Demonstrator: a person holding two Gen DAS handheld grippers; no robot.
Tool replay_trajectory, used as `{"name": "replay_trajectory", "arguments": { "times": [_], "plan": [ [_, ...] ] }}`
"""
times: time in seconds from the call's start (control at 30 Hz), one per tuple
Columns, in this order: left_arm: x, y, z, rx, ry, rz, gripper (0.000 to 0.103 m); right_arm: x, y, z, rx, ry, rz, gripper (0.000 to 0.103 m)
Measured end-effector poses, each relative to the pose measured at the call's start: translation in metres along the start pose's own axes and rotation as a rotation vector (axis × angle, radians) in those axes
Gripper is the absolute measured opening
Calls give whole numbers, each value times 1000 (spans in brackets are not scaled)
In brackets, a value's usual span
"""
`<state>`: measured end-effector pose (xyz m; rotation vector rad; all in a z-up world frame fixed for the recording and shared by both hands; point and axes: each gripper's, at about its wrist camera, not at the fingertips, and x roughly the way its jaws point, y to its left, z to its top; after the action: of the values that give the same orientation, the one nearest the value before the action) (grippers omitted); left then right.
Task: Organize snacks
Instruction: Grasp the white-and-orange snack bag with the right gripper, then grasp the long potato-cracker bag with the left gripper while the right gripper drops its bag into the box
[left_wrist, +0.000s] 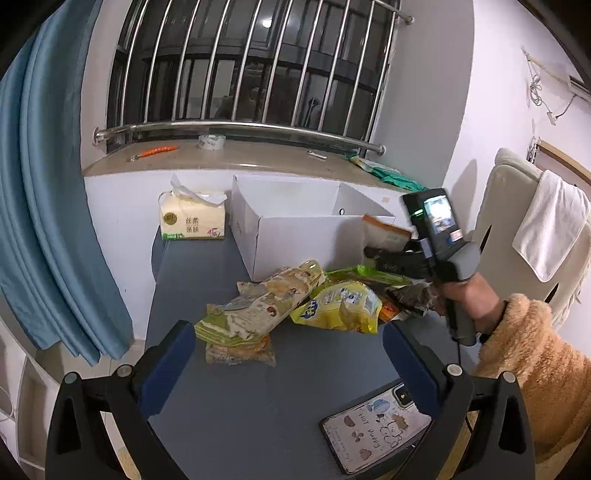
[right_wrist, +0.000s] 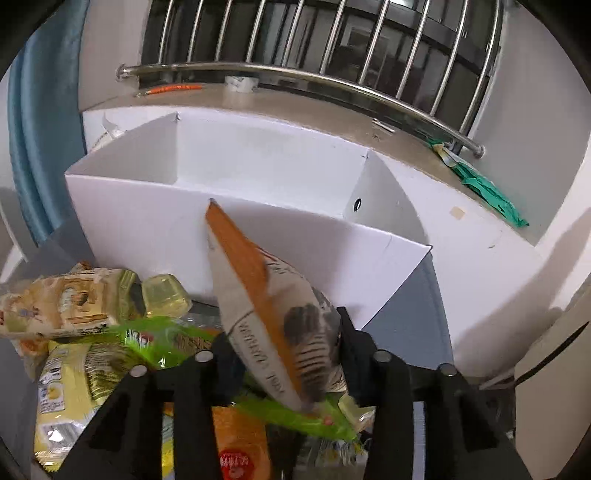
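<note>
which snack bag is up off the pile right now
The orange-and-white snack bag, clamped in the right hand-held gripper and tilted toward the white box. The yellow bag and the long cream-and-green bag lie on the table.

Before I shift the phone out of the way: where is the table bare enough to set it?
The grey table is bare between the tissue pack and the snack pile, left of the white box. The strip before the pile, beside the phone, is also free. In front of the box it is crowded.
</note>
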<state>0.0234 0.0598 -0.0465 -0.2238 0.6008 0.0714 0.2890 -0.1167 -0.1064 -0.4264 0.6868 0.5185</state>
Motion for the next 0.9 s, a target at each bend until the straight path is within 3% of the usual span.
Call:
{"name": "replay_trajectory", "arguments": {
  "times": [0.27, 0.4, 0.53, 0.67, 0.83, 0.9],
  "plan": [
    [30, 1, 12, 57, 53, -45, 103, -63, -31, -4, 147, -123, 185, 41],
    [69, 1, 23, 118, 154, -113, 103, -106, -43, -7, 207, -208, 257, 41],
    [112, 5, 32, 181, 253, -134, 103, -150, -52, -15, 244, -291, 327, 41],
    [157, 13, 34, 204, 373, -134, 103, -174, -54, -26, 256, -328, 353, 41],
    [190, 21, 29, 243, 469, -129, 102, -186, -56, -41, 260, -329, 369, 41],
    [199, 21, 24, 278, 506, -108, 75, -185, -56, -44, 260, -322, 373, 41]
  ]
}}
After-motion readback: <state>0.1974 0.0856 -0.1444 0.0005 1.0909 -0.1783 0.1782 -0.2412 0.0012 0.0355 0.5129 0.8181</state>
